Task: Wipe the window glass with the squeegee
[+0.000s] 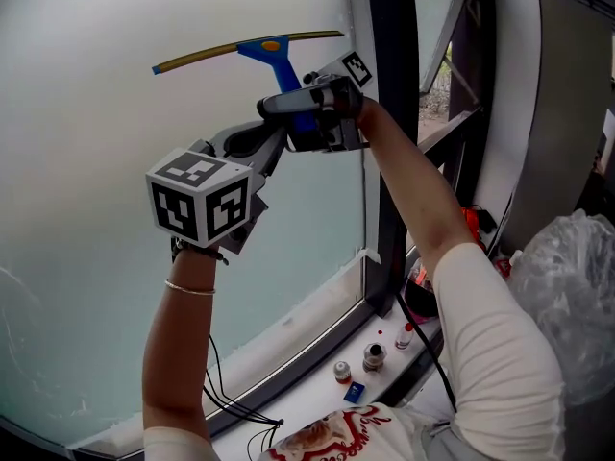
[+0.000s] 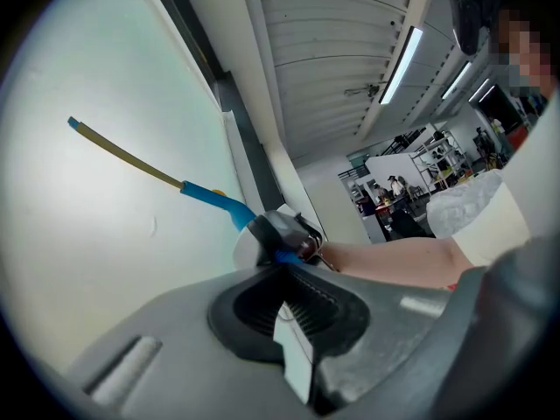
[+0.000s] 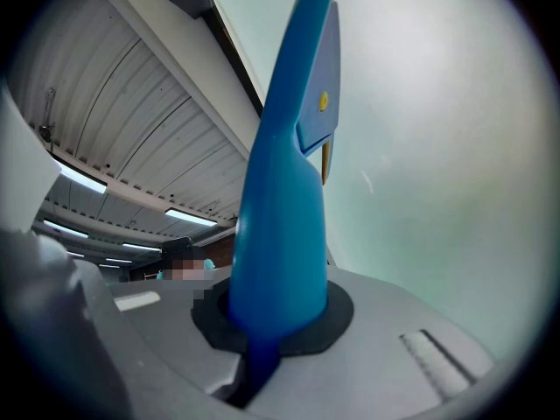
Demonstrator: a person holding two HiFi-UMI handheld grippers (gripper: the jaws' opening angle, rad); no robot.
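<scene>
High on the window glass [image 1: 96, 161], toward its right edge by the dark frame, you have the squeegee [image 1: 269, 51]. The right gripper [image 1: 303, 109] has its jaws clamped narrow on the blue handle, which fills the right gripper view. Just beside it, lower and to the left, the left gripper [image 1: 272, 142] has its jaws together with nothing between them.

This looks like the start of a stroke near the top of the pane. Whether the blade edge is already on the glass cannot be told, so lay its whole length flat before you draw it. Press evenly at both ends, keep the handle tilted off the pane, and hold your grip firm so it does not twist. Keep the left gripper clear of the blade's path.

The blade's long axis runs left to right across the glass, its left end a little lower. The handle points down from the middle into your right jaws.
</scene>
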